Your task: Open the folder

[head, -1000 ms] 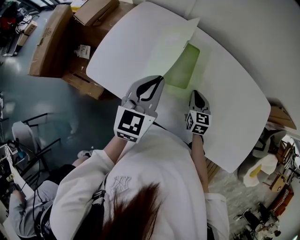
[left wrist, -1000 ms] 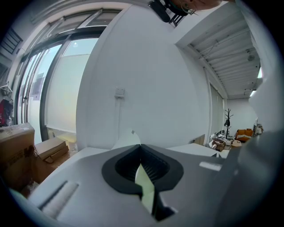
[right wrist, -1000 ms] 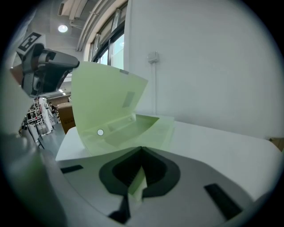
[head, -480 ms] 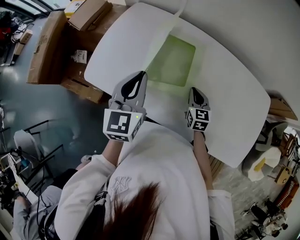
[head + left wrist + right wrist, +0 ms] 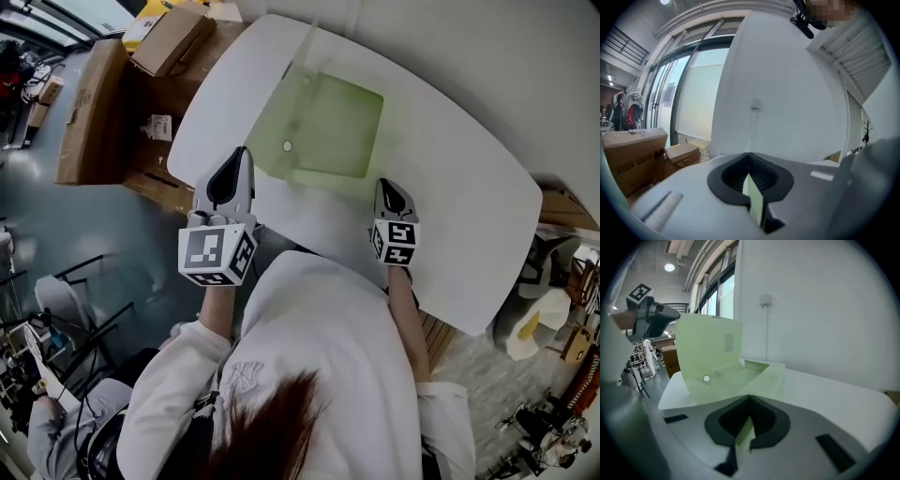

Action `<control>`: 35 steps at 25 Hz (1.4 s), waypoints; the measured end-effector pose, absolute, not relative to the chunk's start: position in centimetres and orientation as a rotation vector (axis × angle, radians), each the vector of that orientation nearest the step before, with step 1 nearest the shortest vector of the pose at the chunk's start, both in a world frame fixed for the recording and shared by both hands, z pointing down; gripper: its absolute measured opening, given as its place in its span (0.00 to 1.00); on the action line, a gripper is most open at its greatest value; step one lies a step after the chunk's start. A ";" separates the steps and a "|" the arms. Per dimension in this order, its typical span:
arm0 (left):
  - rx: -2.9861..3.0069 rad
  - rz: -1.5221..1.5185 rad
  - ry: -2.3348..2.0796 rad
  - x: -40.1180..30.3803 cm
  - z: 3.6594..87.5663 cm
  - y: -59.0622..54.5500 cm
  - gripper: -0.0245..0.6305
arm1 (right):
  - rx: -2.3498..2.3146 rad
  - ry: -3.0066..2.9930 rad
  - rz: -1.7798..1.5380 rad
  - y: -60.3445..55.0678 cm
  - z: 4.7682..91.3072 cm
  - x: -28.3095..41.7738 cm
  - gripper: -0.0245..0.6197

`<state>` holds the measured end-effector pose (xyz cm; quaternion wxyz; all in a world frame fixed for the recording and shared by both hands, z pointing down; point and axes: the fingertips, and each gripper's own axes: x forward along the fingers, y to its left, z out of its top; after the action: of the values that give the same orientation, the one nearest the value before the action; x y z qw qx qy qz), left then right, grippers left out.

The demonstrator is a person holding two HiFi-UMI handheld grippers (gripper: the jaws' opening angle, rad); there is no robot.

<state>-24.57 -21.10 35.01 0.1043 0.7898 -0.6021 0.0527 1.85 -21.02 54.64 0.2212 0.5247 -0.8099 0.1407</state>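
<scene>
1. Across the middle of the head view, a curved white worktop (image 5: 469,216) carries the task's thing, with a pale wall behind it.
2. On the floor (image 5: 56,225) off the worktop's left edge stand brown cardboard boxes (image 5: 89,103), well apart from the work.
3. The pale green folder (image 5: 342,127) sits toward the far side of the worktop and is partly open. Its bottom half lies flat on the surface.
4. The folder's cover (image 5: 272,141) is lifted on the left side. In the right gripper view it stands close to upright above the flat half.
5. The left hand-held gripper (image 5: 240,157) is at the worktop's left edge. Its jaws are closed tight on the thin edge of the cover, which shows as a green sliver between its pads in the left gripper view.
6. The right hand-held gripper (image 5: 387,186) is at the near right of the folder. Its jaws are pinched together on the near edge of the flat half.
7. A small white round stud (image 5: 287,146) sits on the inside of the raised cover.
</scene>
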 end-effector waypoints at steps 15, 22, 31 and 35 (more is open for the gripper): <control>2.198 0.200 -1.916 -29.9 36.3 -21.6 0.05 | 1.457 -2.238 0.387 -21.0 54.5 1.7 0.05; 2.155 0.235 -1.965 -31.6 37.2 -21.6 0.05 | 1.464 -2.230 0.388 -21.0 54.5 1.8 0.05; 2.115 0.349 -2.030 -33.5 38.7 -21.7 0.06 | 1.468 -2.223 0.389 -21.1 54.5 1.9 0.05; 2.127 0.481 -2.069 -34.1 39.4 -21.6 0.07 | 1.470 -2.222 0.392 -21.1 54.5 2.0 0.05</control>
<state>-34.08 -21.55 39.42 0.0676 0.7060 -0.6867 0.1596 1.96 -21.10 54.54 0.2226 0.5323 -0.8043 0.1419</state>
